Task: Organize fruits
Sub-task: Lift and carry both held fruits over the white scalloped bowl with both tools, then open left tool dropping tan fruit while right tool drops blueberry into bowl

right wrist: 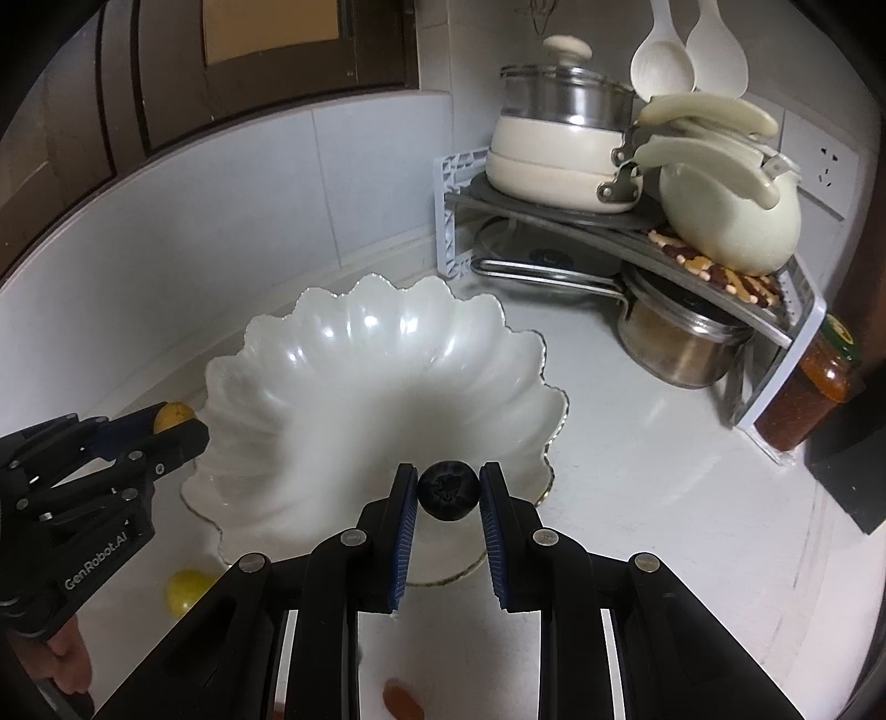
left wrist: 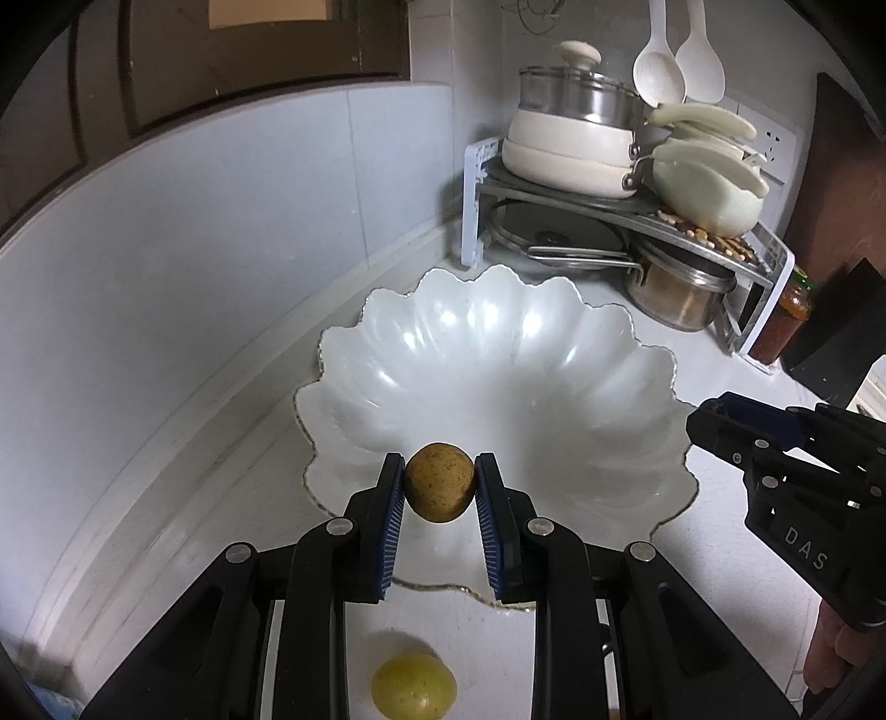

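A white scalloped bowl (left wrist: 498, 354) (right wrist: 354, 354) stands on the white counter with nothing inside it. My left gripper (left wrist: 439, 490) is shut on a brownish-yellow round fruit (left wrist: 440, 490), held over the bowl's near rim; from the right wrist view that fruit (right wrist: 173, 415) shows at the bowl's left edge. My right gripper (right wrist: 447, 493) is shut on a dark blueberry (right wrist: 447, 492) over the bowl's near rim. A yellow-green fruit (left wrist: 412, 687) (right wrist: 185, 590) lies on the counter in front of the bowl. A small red-orange fruit (right wrist: 401, 700) lies near the bottom edge.
A corner rack (left wrist: 626, 210) (right wrist: 626, 227) at the back right holds cream pots, a steel pot and lids. Two white spoons (right wrist: 686, 50) hang above it. A jar of red sauce (right wrist: 808, 387) stands by the rack. A tiled wall (left wrist: 221, 221) curves along the left.
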Demonstrator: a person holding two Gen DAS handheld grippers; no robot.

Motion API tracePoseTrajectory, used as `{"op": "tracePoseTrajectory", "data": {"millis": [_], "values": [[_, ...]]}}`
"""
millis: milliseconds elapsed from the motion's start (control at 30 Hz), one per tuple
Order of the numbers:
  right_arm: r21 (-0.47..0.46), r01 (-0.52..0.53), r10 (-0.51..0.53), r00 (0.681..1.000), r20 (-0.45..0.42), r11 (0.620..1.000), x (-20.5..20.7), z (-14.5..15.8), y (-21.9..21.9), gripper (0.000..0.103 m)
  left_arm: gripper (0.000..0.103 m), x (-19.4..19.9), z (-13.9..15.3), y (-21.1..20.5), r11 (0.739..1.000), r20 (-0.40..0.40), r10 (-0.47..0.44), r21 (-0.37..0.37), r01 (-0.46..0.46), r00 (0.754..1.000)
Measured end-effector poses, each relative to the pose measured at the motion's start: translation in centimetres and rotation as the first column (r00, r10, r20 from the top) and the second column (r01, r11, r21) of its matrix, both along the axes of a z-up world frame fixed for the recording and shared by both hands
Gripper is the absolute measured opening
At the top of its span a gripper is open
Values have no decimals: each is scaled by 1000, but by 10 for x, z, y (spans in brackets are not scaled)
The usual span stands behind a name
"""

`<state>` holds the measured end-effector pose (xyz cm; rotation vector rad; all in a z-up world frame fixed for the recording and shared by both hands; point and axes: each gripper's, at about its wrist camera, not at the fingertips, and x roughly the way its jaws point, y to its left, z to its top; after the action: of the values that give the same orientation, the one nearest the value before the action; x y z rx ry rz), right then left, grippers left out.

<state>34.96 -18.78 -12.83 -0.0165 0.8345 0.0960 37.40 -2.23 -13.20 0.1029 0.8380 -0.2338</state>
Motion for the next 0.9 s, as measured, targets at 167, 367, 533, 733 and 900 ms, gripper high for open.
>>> {"op": "tracePoseTrajectory", "data": {"millis": [167, 367, 533, 733, 900], "values": [[5, -8, 8, 999, -37, 1000, 7, -11, 1, 24, 26, 8, -10, -2, 1000, -27, -9, 3, 9, 1000], [10, -15, 16, 997, -75, 1000, 12, -23, 1, 25, 26, 12, -21, -5, 1000, -62, -19, 9, 19, 998], [1, -7, 7, 995, -95, 1000, 16, -27, 1, 27, 34, 13, -23, -3, 1000, -71, -2, 12, 3, 997], [-9, 27, -27, 997, -71, 1000, 16, -23, -3, 58, 59, 10, -18, 1, 999, -47, 31, 28, -29, 998], [-24, 44, -45, 997, -56, 999, 14, -17, -3, 62, 71, 6, -10, 6, 997, -9, 67, 37, -66, 998]]}}
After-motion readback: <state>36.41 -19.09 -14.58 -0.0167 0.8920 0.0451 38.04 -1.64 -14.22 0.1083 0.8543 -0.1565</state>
